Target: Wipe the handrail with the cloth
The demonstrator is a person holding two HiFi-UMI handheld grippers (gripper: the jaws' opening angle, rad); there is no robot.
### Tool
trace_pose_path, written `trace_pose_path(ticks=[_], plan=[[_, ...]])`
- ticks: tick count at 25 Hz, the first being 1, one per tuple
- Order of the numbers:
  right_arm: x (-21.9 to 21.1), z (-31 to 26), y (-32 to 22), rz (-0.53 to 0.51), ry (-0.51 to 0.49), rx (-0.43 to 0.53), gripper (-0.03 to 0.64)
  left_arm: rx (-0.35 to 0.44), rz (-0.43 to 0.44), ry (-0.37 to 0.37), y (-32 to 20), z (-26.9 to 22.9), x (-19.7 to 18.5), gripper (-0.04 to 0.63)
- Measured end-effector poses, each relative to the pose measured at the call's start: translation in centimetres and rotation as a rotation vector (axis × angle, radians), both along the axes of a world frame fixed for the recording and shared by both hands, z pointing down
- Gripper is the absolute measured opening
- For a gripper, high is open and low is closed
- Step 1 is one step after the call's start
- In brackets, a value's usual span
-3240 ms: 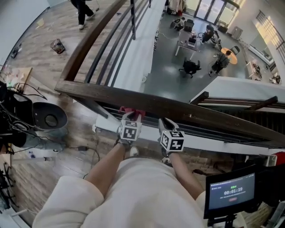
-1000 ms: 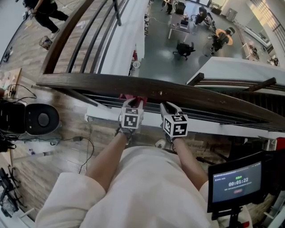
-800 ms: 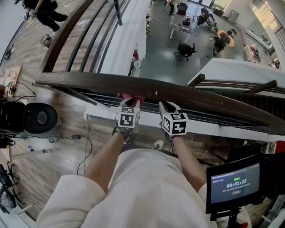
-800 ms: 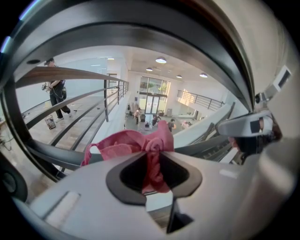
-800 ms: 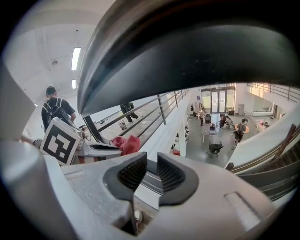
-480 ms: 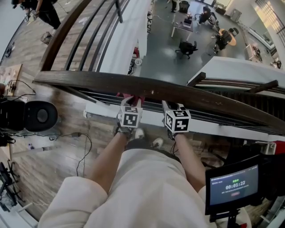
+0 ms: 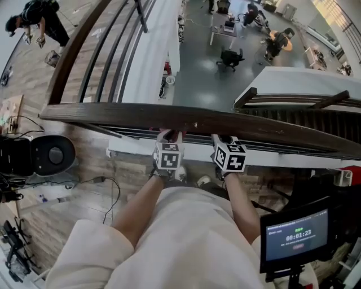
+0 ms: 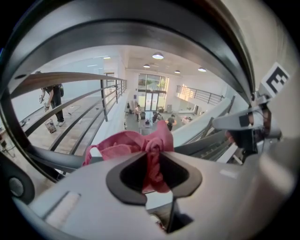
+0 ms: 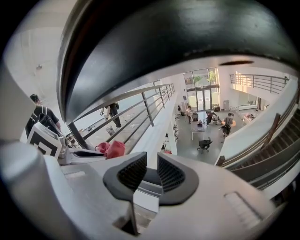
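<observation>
We look steeply down past our own pale sleeves (image 7: 79, 254) at a dark wooden handrail (image 7: 265, 128) that crosses the view from left to right at a balcony edge, with a grey lower floor (image 7: 197, 62) far below. The left gripper (image 7: 169, 138) reaches up to the near edge of the handrail, and its jaws are clamped on a bunched pink cloth (image 8: 125, 146). In the left gripper view the cloth fills the gap between the jaws and spills out to the left, close under the rail's dark underside. We cannot tell whether the cloth touches the wood. The right gripper (image 7: 227, 141) sits just beside the left one, also at the rail's near edge. The right gripper view shows its 2 ribbed pads (image 9: 132, 172) a little apart with nothing between them. A small monitor (image 7: 295, 240) stands at the lower right. A black round device (image 7: 48, 155) rests on the wooden floor at the left. A person in dark clothes (image 7: 35, 16) is at the top left.
</observation>
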State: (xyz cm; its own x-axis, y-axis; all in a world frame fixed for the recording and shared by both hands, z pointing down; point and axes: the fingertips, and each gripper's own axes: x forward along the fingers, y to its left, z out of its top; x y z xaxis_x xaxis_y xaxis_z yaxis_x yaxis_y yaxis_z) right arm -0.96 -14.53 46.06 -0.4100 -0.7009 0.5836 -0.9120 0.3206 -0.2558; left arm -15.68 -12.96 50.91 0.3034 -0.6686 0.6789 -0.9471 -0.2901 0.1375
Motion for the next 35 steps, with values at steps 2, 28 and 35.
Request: trace_pose_path(ticks=[2, 28, 35], plan=[[0.1, 0.0, -0.1, 0.016, -0.004, 0.007, 0.072, 0.019, 0.007, -0.005, -0.2, -0.4, 0.0, 0.091], [2.5, 0.5, 0.9, -0.105, -0.022, -0.037, 0.072, -0.006, -0.002, 0.039, -0.4, -0.8, 5.0, 0.091], [3.4, 1.1, 0.8, -0.101, -0.024, -0.034, 0.072, -0.003, 0.027, 0.035, -0.2, -0.2, 6.5, 0.091]])
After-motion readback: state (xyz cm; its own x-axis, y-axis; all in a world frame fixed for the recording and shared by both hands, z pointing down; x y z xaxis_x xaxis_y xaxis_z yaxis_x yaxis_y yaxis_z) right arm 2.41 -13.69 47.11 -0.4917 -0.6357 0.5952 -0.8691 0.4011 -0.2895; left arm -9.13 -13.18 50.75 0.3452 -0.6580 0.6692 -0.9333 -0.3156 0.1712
